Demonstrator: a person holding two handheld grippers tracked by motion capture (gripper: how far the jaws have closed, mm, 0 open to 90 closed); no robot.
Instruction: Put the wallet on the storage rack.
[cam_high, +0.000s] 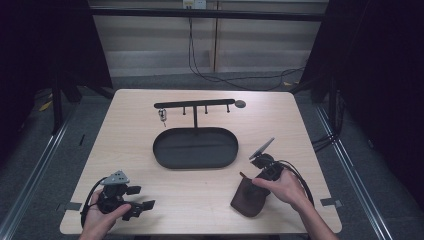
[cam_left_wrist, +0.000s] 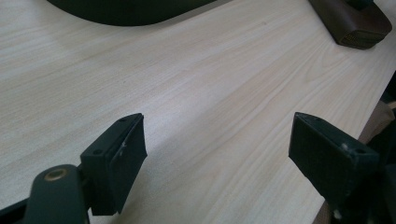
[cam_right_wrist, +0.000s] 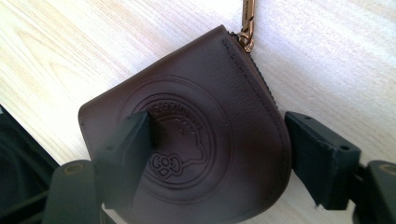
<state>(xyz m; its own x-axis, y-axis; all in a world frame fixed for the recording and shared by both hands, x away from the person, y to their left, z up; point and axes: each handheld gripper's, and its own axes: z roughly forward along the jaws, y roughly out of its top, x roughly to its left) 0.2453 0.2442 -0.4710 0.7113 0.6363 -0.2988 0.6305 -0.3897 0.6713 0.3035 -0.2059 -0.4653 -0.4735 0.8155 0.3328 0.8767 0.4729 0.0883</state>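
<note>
1. A dark brown leather pouch (cam_high: 250, 196) lies flat on the wooden table (cam_high: 200, 195), near the front edge on the person's right side, well in front of the black oval tray (cam_high: 195, 148) and the key rack (cam_high: 195, 106) that stands behind it.
2. The right gripper (cam_right_wrist: 217, 154) sits directly over the pouch. In the right gripper view its two black jaws stand spread, one over the embossed round emblem (cam_right_wrist: 175, 140) and the other beside the curved, stitched edge, so the jaws straddle part of the pouch without yet squeezing it.
3. The pouch's long axis runs away from the right gripper, from the rounded end under the jaws toward the brass zipper pull (cam_right_wrist: 247, 23), which points out onto bare table.
4. The left gripper (cam_high: 125, 197) rests near the front left corner, well apart from the pouch. In the left gripper view its jaws are also spread wide, with nothing but bare wood between them; the pouch shows far off at the upper right of that view.
5. Judged from this layout, the right hand (cam_high: 282, 187) is by far the nearer one, and any grasp on the pouch would fall to it: closing needs both jaws across the pouch's thickness or edge, not pressed down on its flat face.
</note>
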